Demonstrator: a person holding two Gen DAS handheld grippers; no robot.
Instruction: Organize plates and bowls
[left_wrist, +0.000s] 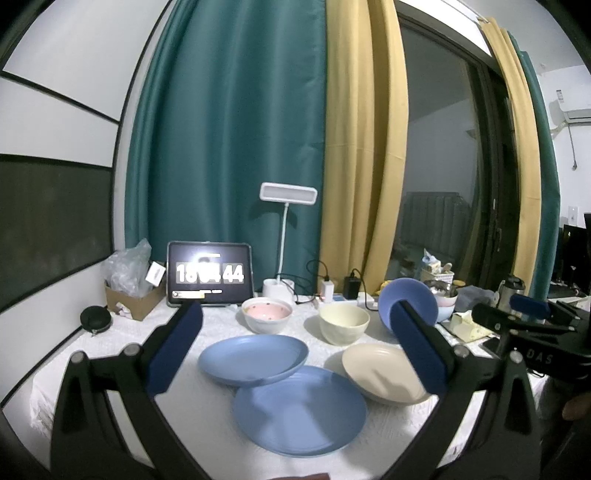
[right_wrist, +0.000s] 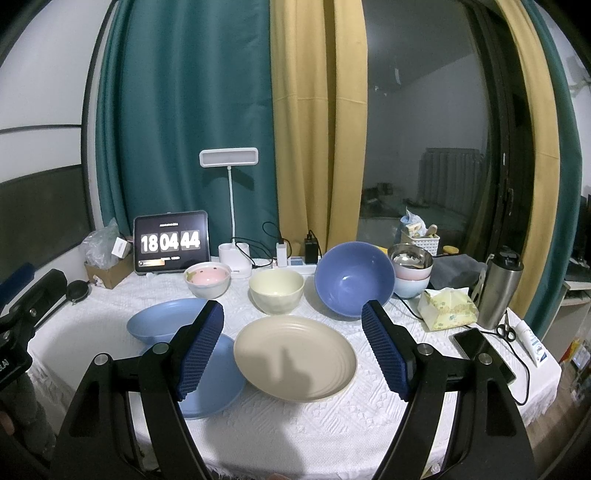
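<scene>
On the white tablecloth lie two blue plates, one (left_wrist: 255, 356) resting partly on the other (left_wrist: 299, 410), and a beige plate (right_wrist: 295, 356) to their right. Behind them stand a pink-lined white bowl (right_wrist: 207, 278), a cream bowl (right_wrist: 276, 290) and a large blue bowl (right_wrist: 354, 278) tilted on its side. My left gripper (left_wrist: 295, 350) hangs open above the blue plates, holding nothing. My right gripper (right_wrist: 293, 345) is open above the beige plate, also holding nothing. The right gripper's body (left_wrist: 528, 325) shows at the right of the left wrist view.
A tablet clock (right_wrist: 171, 243), desk lamp (right_wrist: 229, 158), chargers and a cardboard box (left_wrist: 133, 304) line the back. At the right are stacked bowls with a steel one (right_wrist: 410, 258), tissues (right_wrist: 448, 308), a steel flask (right_wrist: 499, 290), a phone (right_wrist: 480, 349) and scissors (right_wrist: 506, 332).
</scene>
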